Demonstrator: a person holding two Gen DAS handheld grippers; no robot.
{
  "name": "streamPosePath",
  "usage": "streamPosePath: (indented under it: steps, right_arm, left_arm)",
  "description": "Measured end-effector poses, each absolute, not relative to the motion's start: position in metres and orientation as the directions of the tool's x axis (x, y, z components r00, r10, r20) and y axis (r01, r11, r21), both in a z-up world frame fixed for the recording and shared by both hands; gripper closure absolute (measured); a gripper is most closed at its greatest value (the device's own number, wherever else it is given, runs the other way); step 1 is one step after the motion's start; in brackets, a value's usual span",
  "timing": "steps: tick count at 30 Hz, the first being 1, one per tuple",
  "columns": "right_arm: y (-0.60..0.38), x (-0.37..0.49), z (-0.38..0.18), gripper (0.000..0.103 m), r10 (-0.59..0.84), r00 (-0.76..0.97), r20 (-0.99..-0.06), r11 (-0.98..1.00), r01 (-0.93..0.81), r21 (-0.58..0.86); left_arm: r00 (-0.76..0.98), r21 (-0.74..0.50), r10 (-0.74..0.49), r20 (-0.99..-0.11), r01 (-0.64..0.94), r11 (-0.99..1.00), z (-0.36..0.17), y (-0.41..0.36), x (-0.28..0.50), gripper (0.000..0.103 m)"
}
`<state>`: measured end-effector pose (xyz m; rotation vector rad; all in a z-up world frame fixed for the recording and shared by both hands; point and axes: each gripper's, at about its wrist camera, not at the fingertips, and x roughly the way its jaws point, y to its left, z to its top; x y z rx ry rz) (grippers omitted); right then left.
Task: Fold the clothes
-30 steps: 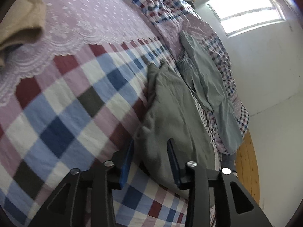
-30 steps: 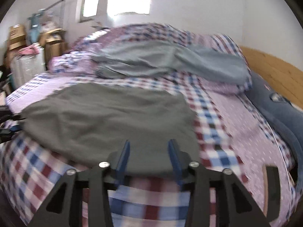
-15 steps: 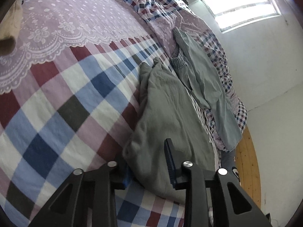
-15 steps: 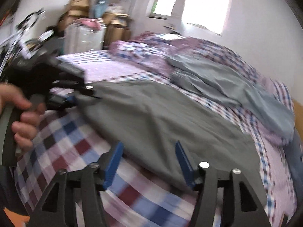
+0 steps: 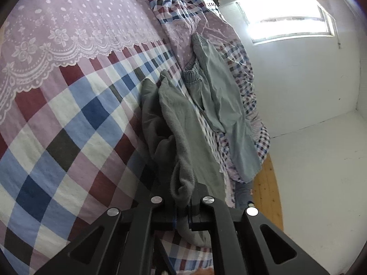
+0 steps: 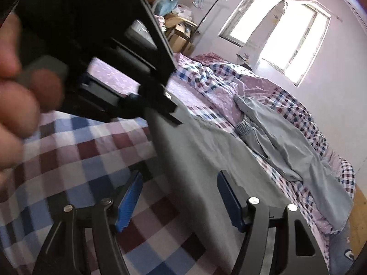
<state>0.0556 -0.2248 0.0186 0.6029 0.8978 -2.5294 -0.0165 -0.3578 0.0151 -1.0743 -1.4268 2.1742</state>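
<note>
My left gripper (image 5: 182, 204) pinches the edge of the grey garment (image 5: 183, 123) on the checked bedspread (image 5: 68, 123).

My right gripper (image 6: 179, 197) hangs with its blue pads (image 6: 128, 197) spread apart over the same garment; blue-grey trousers (image 6: 289, 146) lie just beyond it.

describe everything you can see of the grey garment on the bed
The grey garment is a soft, fleece-like piece in plain dark grey, lying on the checked bedspread. One edge is bunched and pinched in the shut left gripper, pulling that part up. The rest spreads fairly flat. The open right gripper straddles its near edge.
</note>
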Motion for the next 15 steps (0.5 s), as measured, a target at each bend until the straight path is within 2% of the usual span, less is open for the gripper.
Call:
streamPosePath:
  steps: [2, 3, 4, 7, 9, 11, 14, 15]
  right_arm:
    - [-0.225, 0.048, 0.016, 0.047, -0.199, -0.82, -0.538, -0.721, 0.494, -0.486]
    - [-0.225, 0.044, 0.015, 0.062, -0.191, -0.813, -0.55, -0.722, 0.496, -0.483]
    - [-0.226, 0.043, 0.014, 0.073, -0.183, -0.812, -0.554, -0.721, 0.494, -0.486]
    - [-0.228, 0.039, 0.012, 0.084, -0.159, -0.829, -0.536, -0.71, 0.474, -0.522]
    - [-0.228, 0.038, 0.014, 0.098, -0.157, -0.84, -0.519, -0.71, 0.461, -0.531]
    - [-0.227, 0.04, 0.015, 0.099, -0.159, -0.847, -0.508, -0.712, 0.455, -0.535]
    - [-0.225, 0.04, 0.017, 0.099, -0.174, -0.842, -0.51, -0.717, 0.463, -0.521]
    - [-0.225, 0.039, 0.018, 0.099, -0.178, -0.84, -0.512, -0.72, 0.466, -0.515]
  left_arm:
    - [-0.655, -0.884, 0.631, -0.416, 0.126, -0.451, 0.015, -0.357, -0.016, 0.099]
    - [-0.653, -0.883, 0.632, -0.417, 0.125, -0.453, 0.015, -0.357, -0.016, 0.099]
    - [-0.651, -0.883, 0.633, -0.418, 0.127, -0.452, 0.014, -0.357, -0.014, 0.099]
    - [-0.647, -0.883, 0.634, -0.423, 0.14, -0.447, 0.011, -0.357, -0.012, 0.099]
    - [-0.65, -0.882, 0.626, -0.43, 0.154, -0.446, 0.01, -0.358, -0.01, 0.098]
    - [-0.655, -0.887, 0.625, -0.424, 0.161, -0.433, 0.008, -0.358, -0.009, 0.095]
    - [-0.659, -0.891, 0.627, -0.416, 0.159, -0.425, 0.006, -0.355, -0.008, 0.069]
    - [-0.659, -0.892, 0.629, -0.414, 0.155, -0.425, 0.006, -0.353, -0.008, 0.056]
